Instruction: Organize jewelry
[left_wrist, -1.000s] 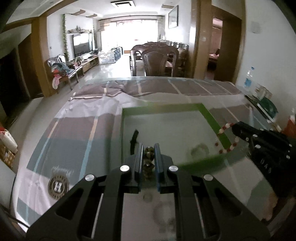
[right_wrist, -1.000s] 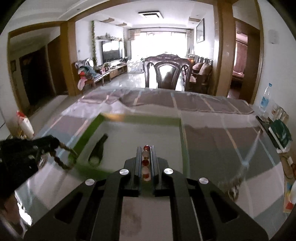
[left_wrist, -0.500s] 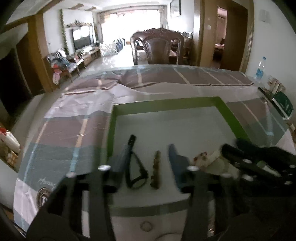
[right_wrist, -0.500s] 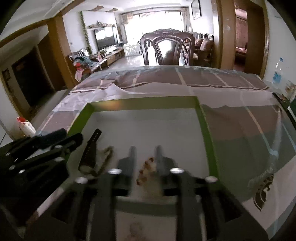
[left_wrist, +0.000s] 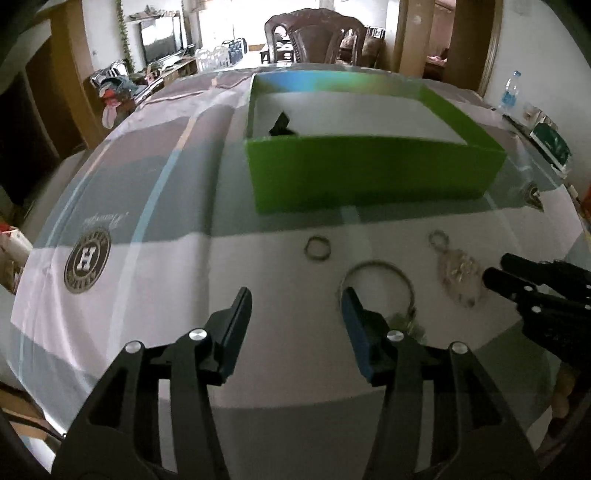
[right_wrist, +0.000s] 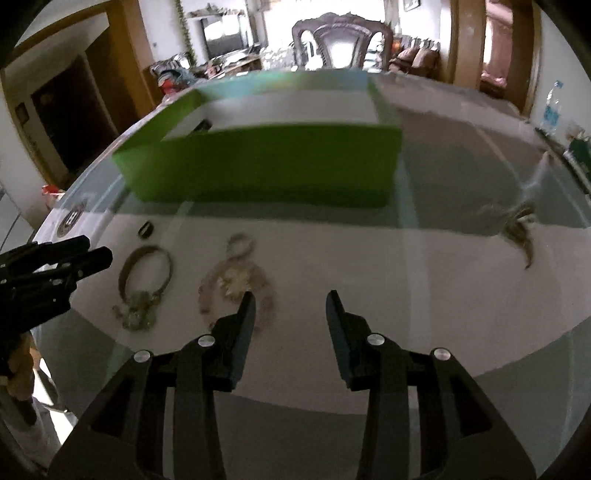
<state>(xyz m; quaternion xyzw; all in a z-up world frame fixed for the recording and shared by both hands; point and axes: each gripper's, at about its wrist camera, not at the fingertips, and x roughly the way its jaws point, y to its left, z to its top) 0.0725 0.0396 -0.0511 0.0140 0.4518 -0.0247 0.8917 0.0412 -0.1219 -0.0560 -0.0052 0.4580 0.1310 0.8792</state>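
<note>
Small metal ring (left_wrist: 317, 248), large hoop bracelet (left_wrist: 376, 284) and pale beaded keychain (left_wrist: 458, 275) lie on the glass-topped bench (left_wrist: 184, 280), just before the green box (left_wrist: 369, 170). Left gripper (left_wrist: 297, 314) and right gripper (right_wrist: 291, 314) both spread wide, empty. Only the right view shows a brownish piece (right_wrist: 517, 229) far right.

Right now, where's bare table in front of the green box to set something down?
Bare cloth lies left of the small ring, toward the round logo. It is crowded between the big hoop, pendant and right claw.
</note>
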